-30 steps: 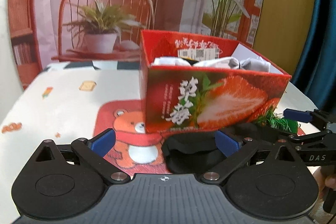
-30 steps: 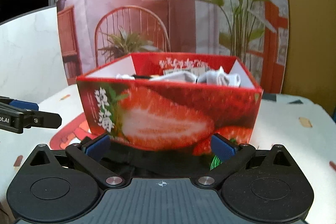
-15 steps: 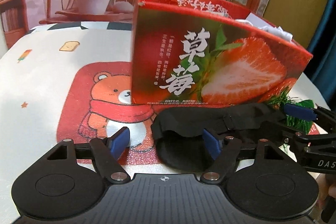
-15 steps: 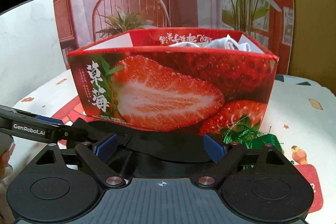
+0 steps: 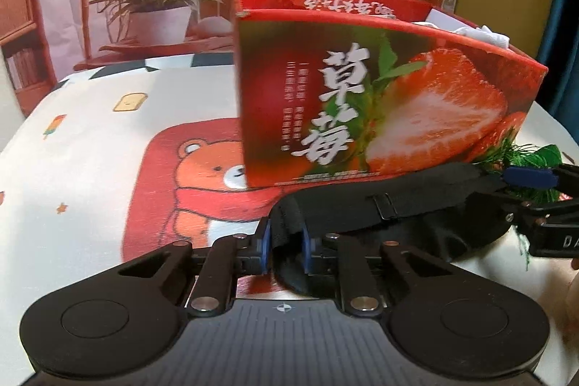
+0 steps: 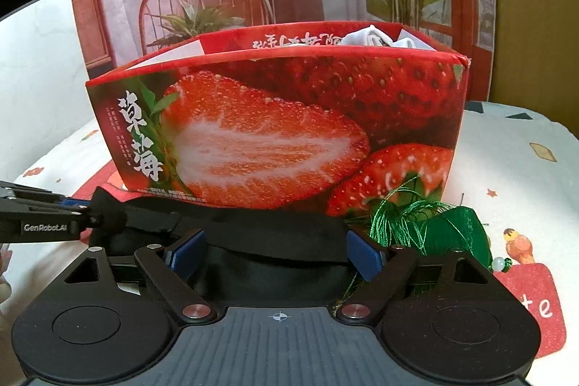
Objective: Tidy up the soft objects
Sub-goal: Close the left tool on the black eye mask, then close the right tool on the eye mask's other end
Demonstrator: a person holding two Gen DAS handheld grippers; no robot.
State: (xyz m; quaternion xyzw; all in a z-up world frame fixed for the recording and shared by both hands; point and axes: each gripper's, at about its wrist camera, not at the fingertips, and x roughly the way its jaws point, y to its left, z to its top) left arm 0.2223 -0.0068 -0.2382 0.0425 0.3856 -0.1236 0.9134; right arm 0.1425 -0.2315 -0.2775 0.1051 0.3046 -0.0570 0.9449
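Observation:
A black sleep mask [image 5: 398, 201] lies on the tablecloth in front of a red strawberry box [image 5: 380, 96]. My left gripper [image 5: 284, 241] is closing its jaws, and the blue pads pinch the mask's left end. In the right wrist view my right gripper [image 6: 277, 250] stands wide over the middle of the mask [image 6: 271, 234], and its pads do not press on it. A green tasselled pouch [image 6: 452, 234] lies just right of the mask. White cloth items [image 6: 369, 37] show above the rim of the box [image 6: 289, 132].
The tablecloth [image 5: 90, 169] has a bear print left of the box. My left gripper [image 6: 47, 219] reaches in from the left edge of the right wrist view. A printed backdrop of a chair and plants hangs behind the table.
My left gripper's jaws have gone from wide open to pinching the mask's left end. Both grippers have come down closer to the mask. The right jaws have narrowed a little.

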